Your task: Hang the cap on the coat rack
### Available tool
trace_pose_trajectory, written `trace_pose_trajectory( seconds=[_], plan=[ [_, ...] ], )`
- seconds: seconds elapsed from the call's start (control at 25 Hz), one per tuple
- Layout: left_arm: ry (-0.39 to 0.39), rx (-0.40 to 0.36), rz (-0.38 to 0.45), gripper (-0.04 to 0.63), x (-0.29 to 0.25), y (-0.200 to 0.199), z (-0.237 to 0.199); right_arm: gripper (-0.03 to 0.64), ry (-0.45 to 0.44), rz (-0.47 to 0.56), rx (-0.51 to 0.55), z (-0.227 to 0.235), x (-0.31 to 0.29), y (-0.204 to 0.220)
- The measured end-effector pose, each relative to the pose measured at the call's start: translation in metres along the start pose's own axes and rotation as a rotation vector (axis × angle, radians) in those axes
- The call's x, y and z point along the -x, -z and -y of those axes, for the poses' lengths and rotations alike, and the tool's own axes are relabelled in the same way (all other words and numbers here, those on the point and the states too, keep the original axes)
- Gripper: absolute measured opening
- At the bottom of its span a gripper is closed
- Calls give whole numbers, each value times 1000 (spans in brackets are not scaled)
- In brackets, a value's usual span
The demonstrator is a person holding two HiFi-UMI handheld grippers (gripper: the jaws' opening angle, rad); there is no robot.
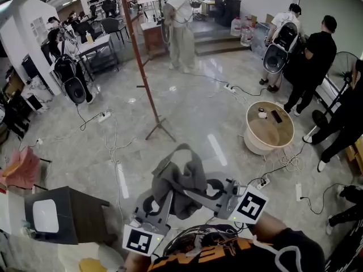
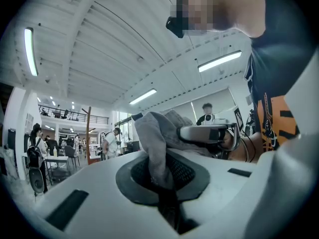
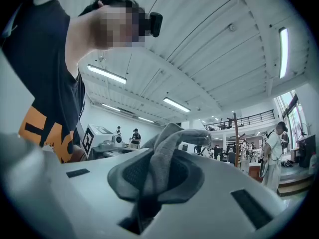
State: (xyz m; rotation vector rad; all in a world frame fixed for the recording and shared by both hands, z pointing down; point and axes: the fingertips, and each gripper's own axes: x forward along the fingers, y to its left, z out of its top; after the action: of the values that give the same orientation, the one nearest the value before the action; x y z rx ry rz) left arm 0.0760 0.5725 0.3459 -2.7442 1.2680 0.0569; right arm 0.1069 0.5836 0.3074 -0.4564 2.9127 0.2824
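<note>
Left gripper [image 1: 169, 197] and right gripper [image 1: 193, 196] each pinch the grey cap [image 1: 182, 177], bunched up between them. The coat rack [image 1: 145, 81] stands well ahead, so walk closer, hold tight, and lift the cap up to a peg.

Nearest me, the cap [image 1: 180, 180] sits between my left gripper [image 1: 167, 197], on its left, and my right gripper [image 1: 195, 196], on its right, with fabric pinched in both. Beyond it, well apart, the coat rack [image 1: 148, 89] stands on the floor [image 1: 193, 112]. A round table [image 1: 255, 143] sits right of the rack and a power strip [image 1: 104, 116] lies left of its foot. A cabinet [image 1: 79, 205] stands at my near left.
</note>
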Motion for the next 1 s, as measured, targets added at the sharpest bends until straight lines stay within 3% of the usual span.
trace_pose_trajectory(
  seconds=[0.36,0.64,1.0],
  plan=[
    [-9,-22,-11,40,-28,-9,35,51,-25,49,-65,14,42,-18],
    [-67,-25,-23,38,-47,-7,65,51,-73,32,-82,24,76,-19],
    [-105,-12,-60,40,-65,8,50,51,-103,24,-109,48,69,0]
  ],
)
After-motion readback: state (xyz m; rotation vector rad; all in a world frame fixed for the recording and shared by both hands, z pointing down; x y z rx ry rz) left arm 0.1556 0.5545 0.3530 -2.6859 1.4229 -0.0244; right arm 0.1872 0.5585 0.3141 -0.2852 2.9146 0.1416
